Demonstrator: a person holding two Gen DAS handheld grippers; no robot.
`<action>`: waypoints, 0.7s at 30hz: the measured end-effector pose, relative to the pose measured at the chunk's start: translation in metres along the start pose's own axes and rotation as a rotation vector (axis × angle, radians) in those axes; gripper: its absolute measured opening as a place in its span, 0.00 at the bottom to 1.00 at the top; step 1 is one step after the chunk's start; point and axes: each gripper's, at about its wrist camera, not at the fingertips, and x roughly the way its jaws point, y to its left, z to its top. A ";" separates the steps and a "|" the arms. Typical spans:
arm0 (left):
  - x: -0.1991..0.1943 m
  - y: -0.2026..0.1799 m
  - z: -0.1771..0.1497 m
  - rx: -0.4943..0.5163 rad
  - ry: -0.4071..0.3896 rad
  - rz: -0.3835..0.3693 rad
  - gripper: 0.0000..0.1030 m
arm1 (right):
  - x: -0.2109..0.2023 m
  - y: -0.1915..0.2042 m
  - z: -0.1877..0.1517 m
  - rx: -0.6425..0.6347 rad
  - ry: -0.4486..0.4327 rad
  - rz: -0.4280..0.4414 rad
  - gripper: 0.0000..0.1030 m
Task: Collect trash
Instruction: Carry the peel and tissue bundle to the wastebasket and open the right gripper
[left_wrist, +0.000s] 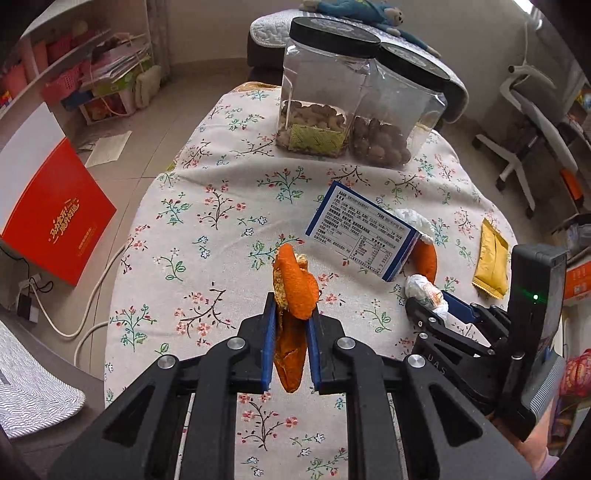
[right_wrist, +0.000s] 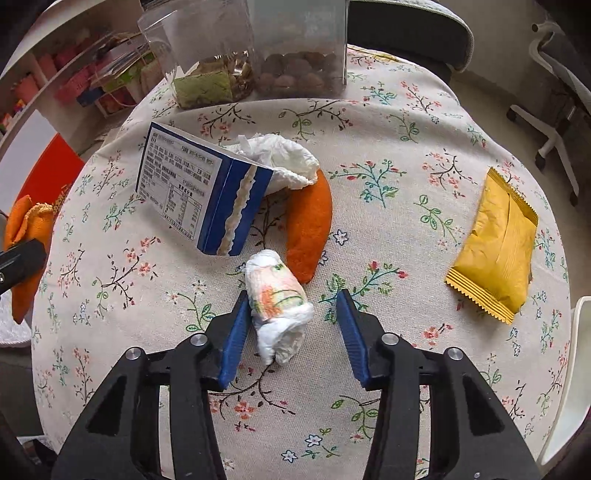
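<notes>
two nut jars (left_wrist: 325, 107), floral tablecloth (left_wrist: 207, 206), office chair (left_wrist: 532, 122)

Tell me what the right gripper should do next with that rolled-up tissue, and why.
Probably close the jaws on the rolled tissue. It lies between the right gripper pads, touching the left one with a gap at the right, so it is not yet gripped. The left gripper already holds orange peel.

A lived-in room in daylight

A beige tiled floor (left_wrist: 192, 81) runs to a white shelf unit (left_wrist: 44, 62) stacked with pink baskets (left_wrist: 68, 79). A white swivel chair (left_wrist: 532, 122) stands opposite, a dark sofa (left_wrist: 266, 55) behind, perhaps with a quilted cover. A red box (left_wrist: 59, 218) leans nearby.
</notes>
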 end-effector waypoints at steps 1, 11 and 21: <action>-0.005 -0.001 0.000 0.009 -0.015 0.009 0.15 | -0.004 0.000 0.000 0.016 0.005 0.032 0.23; -0.048 0.017 0.011 -0.079 -0.191 0.013 0.15 | -0.102 -0.008 0.014 0.078 -0.266 0.244 0.23; -0.095 -0.015 0.005 -0.065 -0.453 0.110 0.17 | -0.152 -0.012 0.009 0.031 -0.545 0.078 0.23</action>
